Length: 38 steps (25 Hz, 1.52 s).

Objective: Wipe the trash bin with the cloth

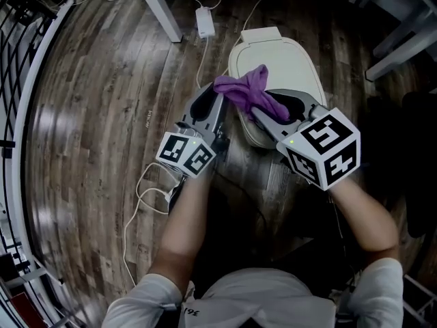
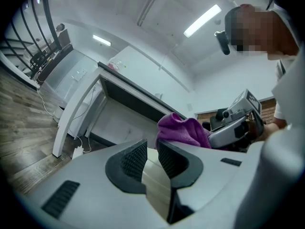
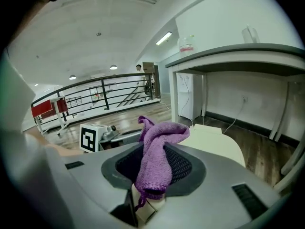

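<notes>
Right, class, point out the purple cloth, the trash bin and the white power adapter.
purple cloth (image 1: 246,87): head view, bunched top.
trash bin (image 1: 283,57): head view, lid.
white power adapter (image 1: 205,22): head view, body.

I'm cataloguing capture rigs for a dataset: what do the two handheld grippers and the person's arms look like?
The left gripper and right gripper have light grey shells with black ribbed pads. Each carries a white cube printed with black square markers. The person wears short white sleeves.
</notes>
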Available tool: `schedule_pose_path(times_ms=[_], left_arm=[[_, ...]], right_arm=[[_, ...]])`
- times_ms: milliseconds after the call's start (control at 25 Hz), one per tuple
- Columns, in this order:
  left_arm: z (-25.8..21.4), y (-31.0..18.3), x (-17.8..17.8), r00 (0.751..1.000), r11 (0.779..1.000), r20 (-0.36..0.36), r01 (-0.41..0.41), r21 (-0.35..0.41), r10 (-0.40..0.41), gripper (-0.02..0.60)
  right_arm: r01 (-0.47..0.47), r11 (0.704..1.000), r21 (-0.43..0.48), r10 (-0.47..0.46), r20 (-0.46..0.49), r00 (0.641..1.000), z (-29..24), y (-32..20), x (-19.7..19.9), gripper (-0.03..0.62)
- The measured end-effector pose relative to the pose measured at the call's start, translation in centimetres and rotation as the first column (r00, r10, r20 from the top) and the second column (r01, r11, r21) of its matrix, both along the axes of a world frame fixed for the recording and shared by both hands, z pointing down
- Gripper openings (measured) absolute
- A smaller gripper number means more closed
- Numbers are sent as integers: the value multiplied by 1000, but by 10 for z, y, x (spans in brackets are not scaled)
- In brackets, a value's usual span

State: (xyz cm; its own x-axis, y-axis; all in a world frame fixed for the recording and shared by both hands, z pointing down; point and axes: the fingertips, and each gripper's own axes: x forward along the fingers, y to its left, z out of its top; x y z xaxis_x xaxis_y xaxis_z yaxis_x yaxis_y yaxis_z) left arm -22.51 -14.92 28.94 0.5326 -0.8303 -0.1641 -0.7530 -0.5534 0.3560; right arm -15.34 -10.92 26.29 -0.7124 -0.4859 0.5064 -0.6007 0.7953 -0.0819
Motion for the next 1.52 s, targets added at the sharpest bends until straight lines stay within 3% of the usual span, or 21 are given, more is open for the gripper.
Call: schedule_pose_path(times_ms=[160,360,520,720,1000,1080,1240,1520], left_arm=[[2,0,9,1000,1000,11,-13,-5,13,60],[2,0,23,999,999,0,-38,-3,38,60],[3,-2,20,999,999,-3,-40,-1,40,60],[2,-1,28,998,998,7,-59,7,59,60],[-3,1,51,993,994,74,-97,49,93,60],[-2,2,54,992,993,78,-105,46,101,60],[-3,2,54,991,993,80,-109,54,104,60],[4,0,53,991,993,79,-112,43,108,60]], right_arm=[[44,999,-23,-45,-68,997,17,7,-1,126],[88,996,18,-85,-153,985,25,18,4,135],[101,993,58,-88,-197,977,23,18,-1,263],[60,996,64,-47,-200,979,16,13,-5,301],[-18,1000,-7,16,-206,978,36,-1,3,299],[-4,1000,22,9,-243,970,41,1,5,297],[73,991,114,-32,-327,944,40,2,2,217],[37,996,83,-11,-300,954,40,6,37,181]])
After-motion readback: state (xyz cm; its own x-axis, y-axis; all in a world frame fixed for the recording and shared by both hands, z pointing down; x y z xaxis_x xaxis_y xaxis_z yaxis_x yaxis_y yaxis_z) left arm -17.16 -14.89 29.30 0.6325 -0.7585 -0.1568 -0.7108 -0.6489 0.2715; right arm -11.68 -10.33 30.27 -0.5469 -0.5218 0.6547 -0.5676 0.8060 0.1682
